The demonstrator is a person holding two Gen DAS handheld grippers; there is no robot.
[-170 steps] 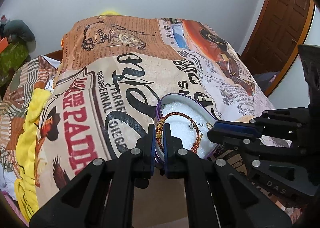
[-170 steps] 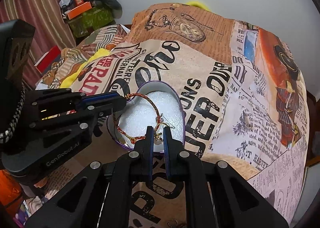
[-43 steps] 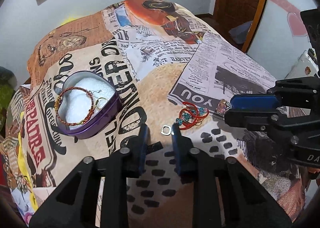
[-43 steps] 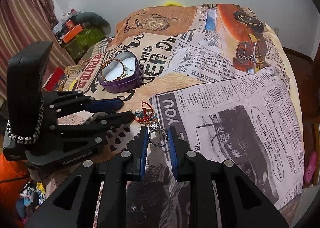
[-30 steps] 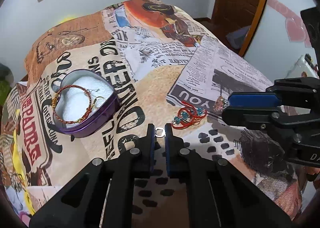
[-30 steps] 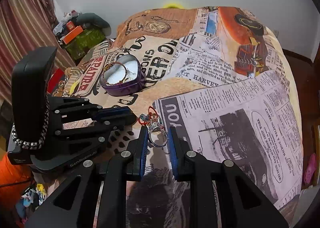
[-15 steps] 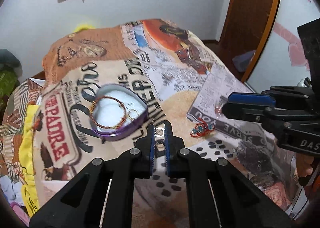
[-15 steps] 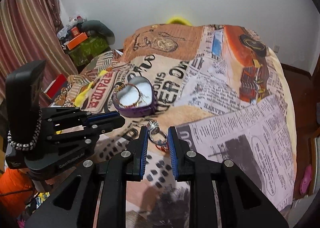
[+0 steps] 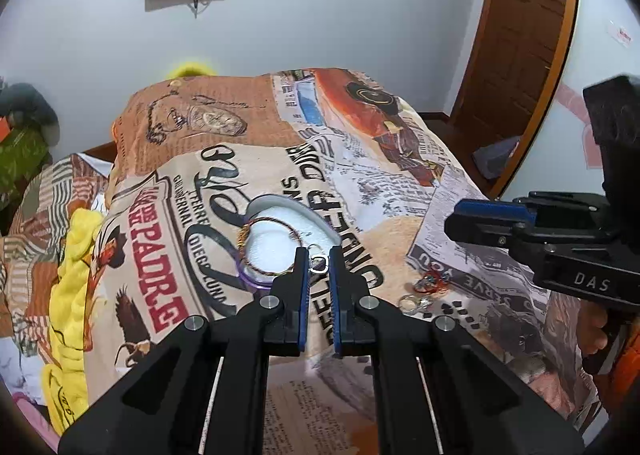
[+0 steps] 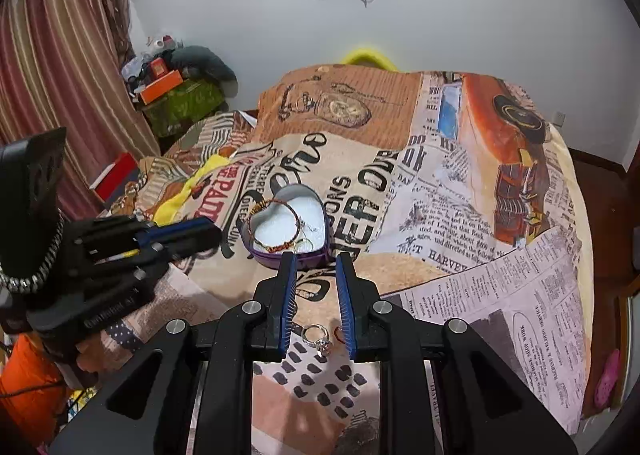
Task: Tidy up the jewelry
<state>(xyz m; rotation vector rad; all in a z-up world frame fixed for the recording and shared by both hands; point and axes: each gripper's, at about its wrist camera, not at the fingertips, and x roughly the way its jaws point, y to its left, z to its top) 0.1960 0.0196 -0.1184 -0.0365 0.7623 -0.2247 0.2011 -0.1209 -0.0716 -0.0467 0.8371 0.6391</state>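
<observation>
Across the bed lies a newsprint quilt (image 10: 460, 191), and on it sits the purple heart tin (image 10: 316, 255) with a red-and-gold bracelet (image 10: 276, 223) and a thin hoop already on its white lining. Near the quilt's front edge lie a silver ring (image 10: 316, 335) and a red-and-blue tangle (image 9: 430, 282), both well apart from the tin.

The left gripper (image 9: 319, 264) is clamped on a small silver ring (image 9: 319, 264) at the very fingertips, held in line with the tin's near rim. The right gripper (image 10: 316, 275) shows blue pads standing apart with nothing between them; the silver ring on the quilt lies below it, not held.

My judgement: the risk is the left drop. The small ring is pinched only at the tips, so a wrist roll could flick it out, and it would be hard to find on this busy print. Let go short of the rim, it may bounce off the tin's wall. The bracelet and hoop crowd the near side, so fingers lowered there could snag them.
</observation>
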